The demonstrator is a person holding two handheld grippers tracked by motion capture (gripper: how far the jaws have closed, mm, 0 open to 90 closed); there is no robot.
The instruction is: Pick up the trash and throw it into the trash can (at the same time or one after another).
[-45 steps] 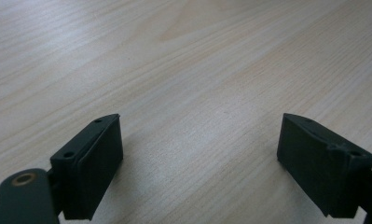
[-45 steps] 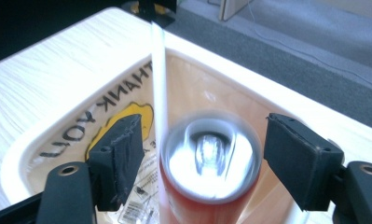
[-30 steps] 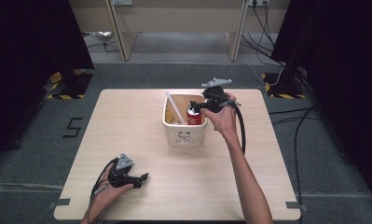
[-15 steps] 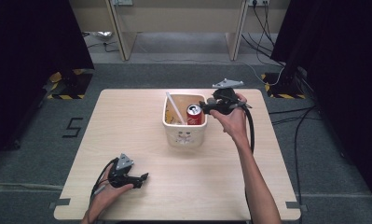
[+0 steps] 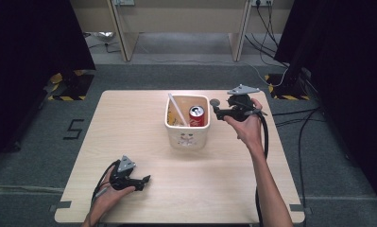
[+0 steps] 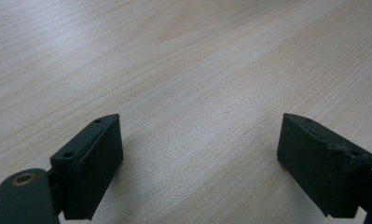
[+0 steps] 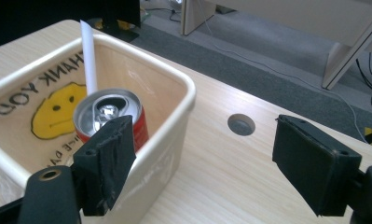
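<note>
A cream square tub stands at the table's middle back. Inside it a red soda can stands upright beside a white straw-like stick that leans on the left wall. My right gripper is held in the air just right of the tub's rim, open and empty. In the right gripper view the can and the tub lie past the left jaw. My left gripper rests low near the table's front left, open, with bare wood between its jaws.
A round cable hole in the tabletop lies right of the tub. The wooden table stands on grey carpet, with cables trailing on the floor at the right. Desk legs stand behind the table's far edge.
My right gripper has drawn back to the right from over the tub, leaving the red can standing inside it. The left gripper has stayed put.
</note>
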